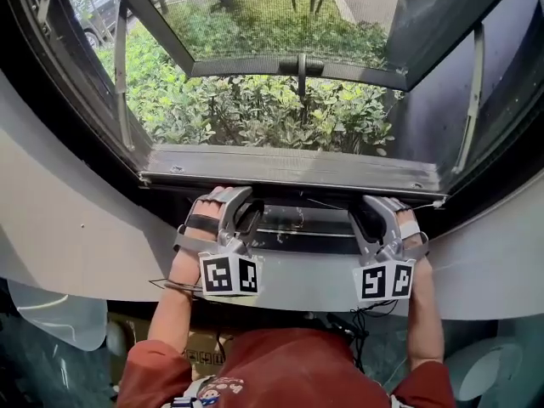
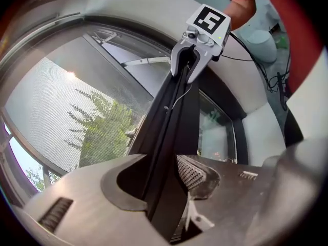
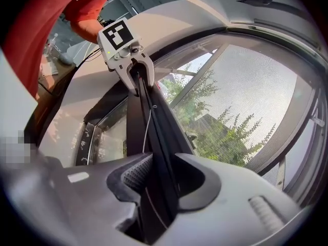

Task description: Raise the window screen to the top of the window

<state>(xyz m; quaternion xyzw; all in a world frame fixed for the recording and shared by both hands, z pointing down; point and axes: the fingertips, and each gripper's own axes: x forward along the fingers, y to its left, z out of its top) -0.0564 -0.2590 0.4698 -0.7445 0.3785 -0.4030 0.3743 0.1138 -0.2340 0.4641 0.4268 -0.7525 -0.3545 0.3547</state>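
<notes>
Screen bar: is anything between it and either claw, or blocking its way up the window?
Nothing visible. The screen bar already runs between the jaws of the left claw and the right claw, with nothing else in either gap. Beyond it, only shrubs outside are visible.

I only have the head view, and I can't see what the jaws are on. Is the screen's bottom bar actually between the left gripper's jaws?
Observer: Yes. In the left gripper view the bar runs between the jaws of the left gripper, and its ridged pad lies against the bar.
Operator: And the right one, is it on the same bar?
Observer: Yes, the same one. The right gripper view shows the bar between the jaws of the right gripper, and they look closed on it.
</notes>
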